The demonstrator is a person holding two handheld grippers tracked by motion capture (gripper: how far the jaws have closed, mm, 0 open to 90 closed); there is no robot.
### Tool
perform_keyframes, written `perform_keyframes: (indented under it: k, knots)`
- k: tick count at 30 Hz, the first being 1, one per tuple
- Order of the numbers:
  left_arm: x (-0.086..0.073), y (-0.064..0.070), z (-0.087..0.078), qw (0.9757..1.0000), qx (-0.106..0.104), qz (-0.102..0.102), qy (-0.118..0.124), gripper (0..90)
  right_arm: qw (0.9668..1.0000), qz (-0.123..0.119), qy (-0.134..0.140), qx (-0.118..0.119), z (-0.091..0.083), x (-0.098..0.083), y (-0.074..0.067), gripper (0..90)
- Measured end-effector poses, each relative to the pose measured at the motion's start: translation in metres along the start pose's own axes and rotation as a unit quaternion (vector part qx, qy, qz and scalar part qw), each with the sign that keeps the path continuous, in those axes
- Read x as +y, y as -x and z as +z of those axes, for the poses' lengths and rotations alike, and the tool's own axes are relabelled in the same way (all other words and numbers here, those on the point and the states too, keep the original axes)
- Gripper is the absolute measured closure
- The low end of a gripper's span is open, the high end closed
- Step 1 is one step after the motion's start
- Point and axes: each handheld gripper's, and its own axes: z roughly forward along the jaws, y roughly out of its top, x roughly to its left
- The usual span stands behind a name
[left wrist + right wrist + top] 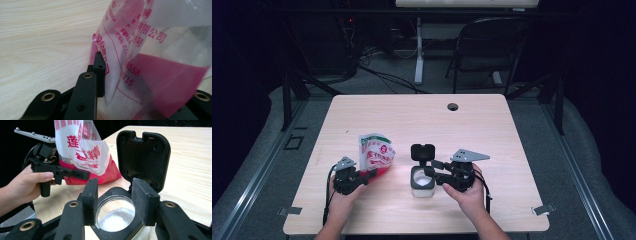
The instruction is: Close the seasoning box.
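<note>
One claw jaw hidden behind bag (150,62)

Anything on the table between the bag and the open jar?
No. The high view shows bare wood between the bag and the jar.

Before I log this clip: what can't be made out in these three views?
- Left gripper view: the far jaw of the left gripper is veiled by the bag, so its grip is unclear.
- Right gripper view: the jar bottom is cut off by the lower edge and the right gripper.
- High view: bag print too small to read.
</note>
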Motion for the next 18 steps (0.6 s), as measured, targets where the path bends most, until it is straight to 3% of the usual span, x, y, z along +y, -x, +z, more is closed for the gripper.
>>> perform_keyframes:
  k: [8, 18]
  knots:
    - [0.000, -0.013, -0.010, 0.9988, 0.024, -0.032, 0.027, 75.4, 1.0000, -0.001, 0.000, -0.001, 0.000, 0.000, 0.000, 56.5]
    - [-0.003, -0.031, -0.024, 0.9937, 0.065, -0.066, 0.063, 75.3, 1.0000, 0.001, -0.001, -0.003, 0.001, -0.001, 0.000, 56.2]
